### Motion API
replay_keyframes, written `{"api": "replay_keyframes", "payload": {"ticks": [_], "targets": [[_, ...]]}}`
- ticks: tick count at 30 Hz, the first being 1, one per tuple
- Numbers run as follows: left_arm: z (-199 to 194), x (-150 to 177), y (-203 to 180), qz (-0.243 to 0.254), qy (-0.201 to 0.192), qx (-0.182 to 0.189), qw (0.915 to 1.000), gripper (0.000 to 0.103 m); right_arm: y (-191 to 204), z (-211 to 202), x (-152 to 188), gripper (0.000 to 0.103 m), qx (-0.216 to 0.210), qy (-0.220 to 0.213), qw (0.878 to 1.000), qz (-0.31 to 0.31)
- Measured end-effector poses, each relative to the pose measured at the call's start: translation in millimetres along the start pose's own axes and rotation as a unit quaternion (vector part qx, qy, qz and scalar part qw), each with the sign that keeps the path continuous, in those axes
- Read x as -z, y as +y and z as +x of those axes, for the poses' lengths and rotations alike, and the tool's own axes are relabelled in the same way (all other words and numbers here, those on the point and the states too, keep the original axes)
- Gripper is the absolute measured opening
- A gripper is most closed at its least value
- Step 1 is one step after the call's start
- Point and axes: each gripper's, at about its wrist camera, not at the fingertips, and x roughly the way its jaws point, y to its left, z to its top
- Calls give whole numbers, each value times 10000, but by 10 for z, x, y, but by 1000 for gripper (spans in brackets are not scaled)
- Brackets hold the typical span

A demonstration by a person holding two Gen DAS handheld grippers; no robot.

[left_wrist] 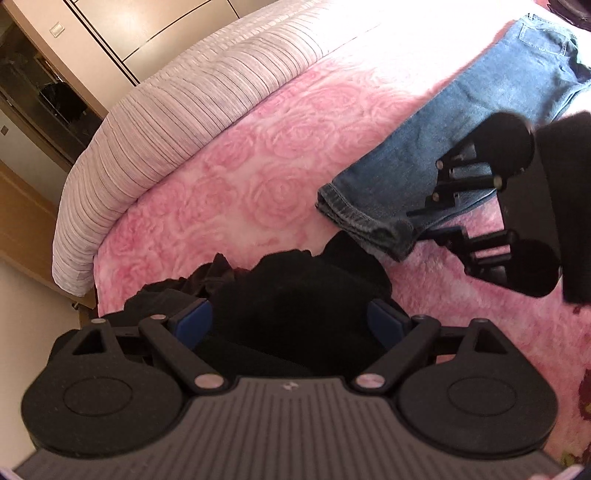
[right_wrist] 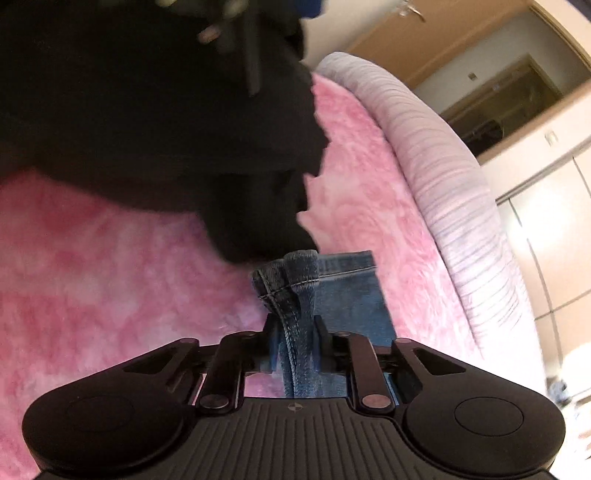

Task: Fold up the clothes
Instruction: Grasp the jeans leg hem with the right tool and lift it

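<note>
Right, big bed filling both views, spread with a fluffy pink rose-patterned blanket and edged by a pale striped bedcover. Wooden wardrobe doors beyond it. Stretched across the blanket, a pair of blue jeans, waistband towards the far corner, leg hems near the middle of the bed. Beside those hems, touching them, a heap of black clothes. Left tongs standing wide apart over that black heap, blue pads either side of the dark cloth, not pressing on it. Right tongs nearly shut, pinched on a bunched fold of denim at the jeans' hem, stitched edge poking out past the pads. Seen from the left wrist, right tongs lying low on the trouser leg.
</note>
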Motion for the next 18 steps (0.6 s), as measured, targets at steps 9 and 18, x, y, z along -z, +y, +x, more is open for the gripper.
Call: {"api": "replay_keyframes", "payload": {"ticks": [9, 18], "targets": [[-56, -608, -333, 487, -370, 206, 9979, 89, -1412, -778, 221, 5, 536, -461, 9606, 2688], [-63, -1744, -1481, 1356, -918, 658, 9843, 89, -2744, -1762, 2410, 3, 1734, -429, 7712, 6111]]}}
